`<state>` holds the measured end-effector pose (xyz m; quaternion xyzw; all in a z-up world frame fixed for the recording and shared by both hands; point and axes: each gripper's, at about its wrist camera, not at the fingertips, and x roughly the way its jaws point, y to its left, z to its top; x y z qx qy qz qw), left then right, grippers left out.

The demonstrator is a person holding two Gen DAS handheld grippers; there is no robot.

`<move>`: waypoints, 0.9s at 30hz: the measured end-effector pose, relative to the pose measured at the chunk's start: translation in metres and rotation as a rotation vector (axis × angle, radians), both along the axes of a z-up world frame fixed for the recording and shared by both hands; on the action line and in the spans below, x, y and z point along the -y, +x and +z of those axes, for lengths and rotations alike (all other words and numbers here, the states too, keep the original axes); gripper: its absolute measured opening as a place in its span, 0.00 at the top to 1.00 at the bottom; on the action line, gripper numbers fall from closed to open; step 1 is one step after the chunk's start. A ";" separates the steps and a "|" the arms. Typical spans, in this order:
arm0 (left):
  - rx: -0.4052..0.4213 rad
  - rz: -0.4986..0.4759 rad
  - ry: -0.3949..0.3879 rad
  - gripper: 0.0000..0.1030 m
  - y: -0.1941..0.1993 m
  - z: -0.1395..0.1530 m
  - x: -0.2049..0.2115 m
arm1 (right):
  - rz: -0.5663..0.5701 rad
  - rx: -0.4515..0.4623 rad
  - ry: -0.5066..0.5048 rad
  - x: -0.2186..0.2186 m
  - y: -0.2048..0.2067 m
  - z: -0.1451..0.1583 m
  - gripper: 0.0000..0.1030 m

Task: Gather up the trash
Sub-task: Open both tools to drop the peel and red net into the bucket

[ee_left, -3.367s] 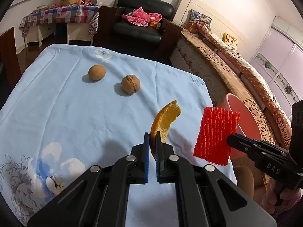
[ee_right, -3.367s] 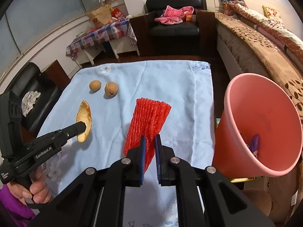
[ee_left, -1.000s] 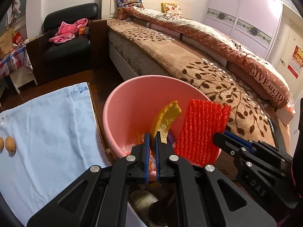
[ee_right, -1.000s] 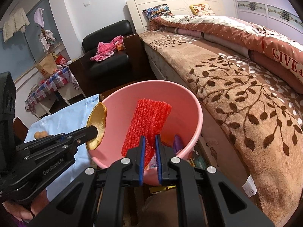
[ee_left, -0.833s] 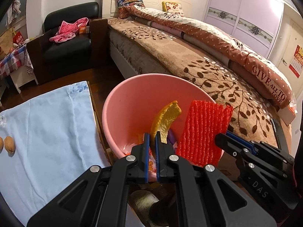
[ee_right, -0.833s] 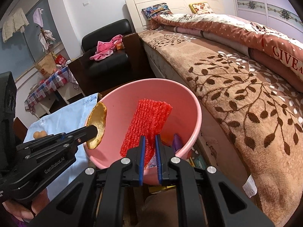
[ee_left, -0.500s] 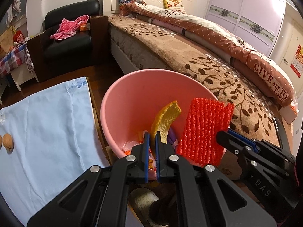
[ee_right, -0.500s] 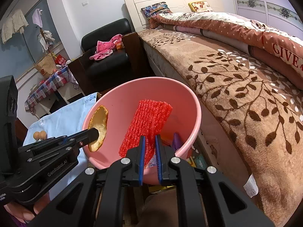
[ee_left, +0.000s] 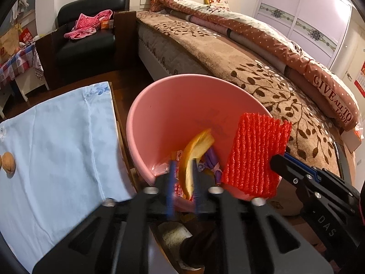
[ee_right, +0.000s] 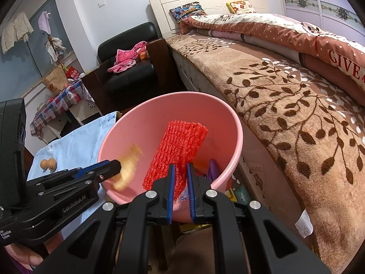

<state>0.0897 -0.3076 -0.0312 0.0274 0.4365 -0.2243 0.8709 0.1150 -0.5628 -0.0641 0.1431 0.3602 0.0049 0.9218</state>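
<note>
Both grippers hang over a pink bucket (ee_left: pixel 139 111) (ee_right: pixel 238 137) that stands between the table and the bed. My left gripper (ee_left: pixel 183 182) (ee_right: pixel 117 166) is opening its jaws. The orange peel (ee_left: pixel 194 153) (ee_right: pixel 127 166) is blurred between them, loose from the pads and dropping toward the bucket's inside. My right gripper (ee_right: pixel 181 178) (ee_left: pixel 277 159) is shut on the lower edge of a red foam net (ee_right: pixel 182 141) (ee_left: pixel 255 155), which stands up above the bucket's mouth. Purple and orange wrappers (ee_left: pixel 212 162) lie at the bucket's bottom.
A table under a light blue cloth (ee_left: pixel 57 148) (ee_right: pixel 75 146) lies left of the bucket, with walnuts (ee_left: pixel 8 164) (ee_right: pixel 48 164) on it. A bed with a brown leaf-pattern cover (ee_left: pixel 262 80) (ee_right: pixel 296 114) runs along the right. A black armchair (ee_left: pixel 86 41) stands behind.
The left jaws have parted and the orange peel has slipped from their grip, tilting and blurring as it falls. The right gripper and red net have stayed put.
</note>
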 end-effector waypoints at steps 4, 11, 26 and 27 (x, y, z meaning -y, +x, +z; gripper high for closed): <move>0.008 0.005 -0.018 0.67 -0.001 0.004 -0.001 | 0.003 -0.004 0.013 -0.001 0.001 -0.002 0.90; 0.017 0.007 -0.038 0.67 -0.003 0.011 -0.005 | 0.004 0.005 0.015 -0.001 0.002 -0.001 0.89; 0.035 0.005 -0.042 0.66 -0.012 0.023 -0.011 | 0.016 0.024 0.011 -0.007 -0.005 0.006 0.66; 0.037 0.005 -0.043 0.66 -0.013 0.024 -0.012 | 0.017 0.027 0.011 -0.008 -0.006 0.007 0.66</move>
